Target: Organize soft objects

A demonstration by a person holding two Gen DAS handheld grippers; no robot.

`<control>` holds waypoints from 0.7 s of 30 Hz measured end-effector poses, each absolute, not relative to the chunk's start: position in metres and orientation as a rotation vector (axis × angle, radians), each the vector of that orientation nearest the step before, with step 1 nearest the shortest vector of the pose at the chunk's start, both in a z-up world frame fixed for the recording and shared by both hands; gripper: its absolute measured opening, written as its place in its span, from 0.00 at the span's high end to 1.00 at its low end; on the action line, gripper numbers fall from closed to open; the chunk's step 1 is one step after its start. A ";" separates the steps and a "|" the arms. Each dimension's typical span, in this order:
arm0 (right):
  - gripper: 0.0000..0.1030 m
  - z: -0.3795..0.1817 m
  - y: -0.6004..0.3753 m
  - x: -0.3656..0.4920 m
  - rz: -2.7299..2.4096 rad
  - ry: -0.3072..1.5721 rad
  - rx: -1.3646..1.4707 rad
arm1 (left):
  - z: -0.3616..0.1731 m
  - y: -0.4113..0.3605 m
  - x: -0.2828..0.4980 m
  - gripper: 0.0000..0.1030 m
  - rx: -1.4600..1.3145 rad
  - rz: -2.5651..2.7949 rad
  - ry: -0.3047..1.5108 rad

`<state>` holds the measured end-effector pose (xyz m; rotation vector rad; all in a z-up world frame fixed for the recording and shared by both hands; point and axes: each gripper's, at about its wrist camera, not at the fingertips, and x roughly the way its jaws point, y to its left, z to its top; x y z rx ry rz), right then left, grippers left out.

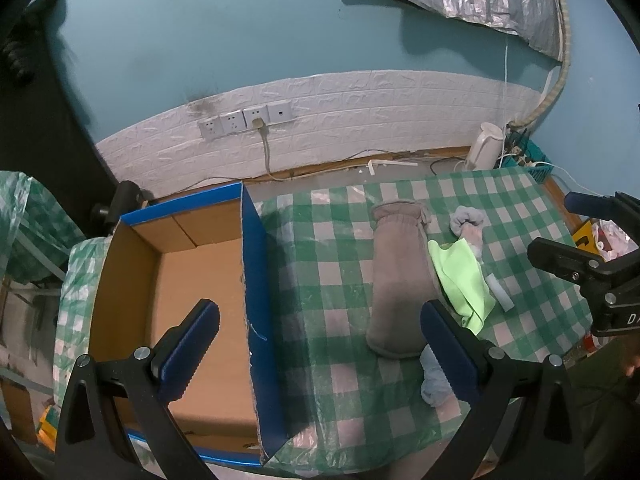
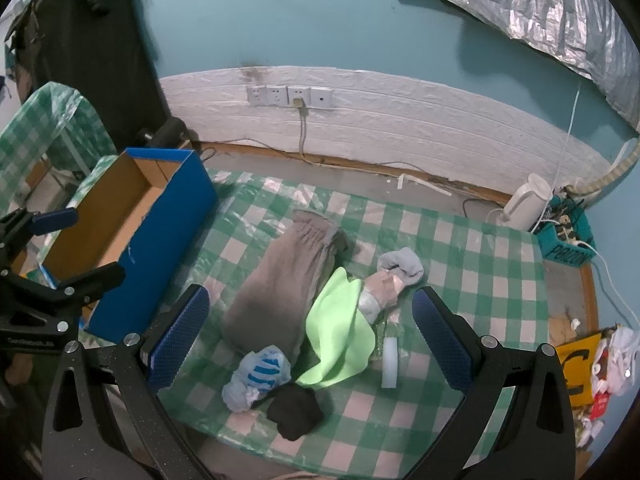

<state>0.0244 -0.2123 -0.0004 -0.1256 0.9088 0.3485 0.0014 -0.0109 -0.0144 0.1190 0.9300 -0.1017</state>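
A pile of soft things lies on the green checked tablecloth (image 2: 460, 248): a long grey fuzzy cover (image 2: 280, 280) (image 1: 396, 276), a lime green cloth (image 2: 340, 332) (image 1: 464, 280), a blue-striped sock (image 2: 258, 374), a black sock (image 2: 296, 410), a grey-pink sock bundle (image 2: 396, 276) (image 1: 468, 226) and a white sponge block (image 2: 390, 362) (image 1: 500, 292). A blue cardboard box (image 1: 260, 292) (image 2: 160, 240) stands open at the left. My left gripper (image 1: 320, 348) is open and empty, over the box's right wall. My right gripper (image 2: 310, 340) is open and empty above the pile.
A white kettle (image 2: 528, 204) and a teal basket (image 2: 568, 240) with a power strip stand at the back right. Wall sockets (image 2: 288, 96) with a plugged cable are behind the table. Bags and litter (image 2: 612, 364) lie at the right, off the table.
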 end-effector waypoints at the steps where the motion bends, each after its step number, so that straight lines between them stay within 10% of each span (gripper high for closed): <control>1: 0.02 -0.001 -0.212 0.024 0.349 0.908 -0.125 | -0.015 -0.011 0.001 0.02 0.119 -0.102 0.930; 21: 0.02 -0.002 -0.212 0.025 0.349 0.910 -0.131 | -0.020 -0.014 -0.004 0.02 0.127 -0.109 0.937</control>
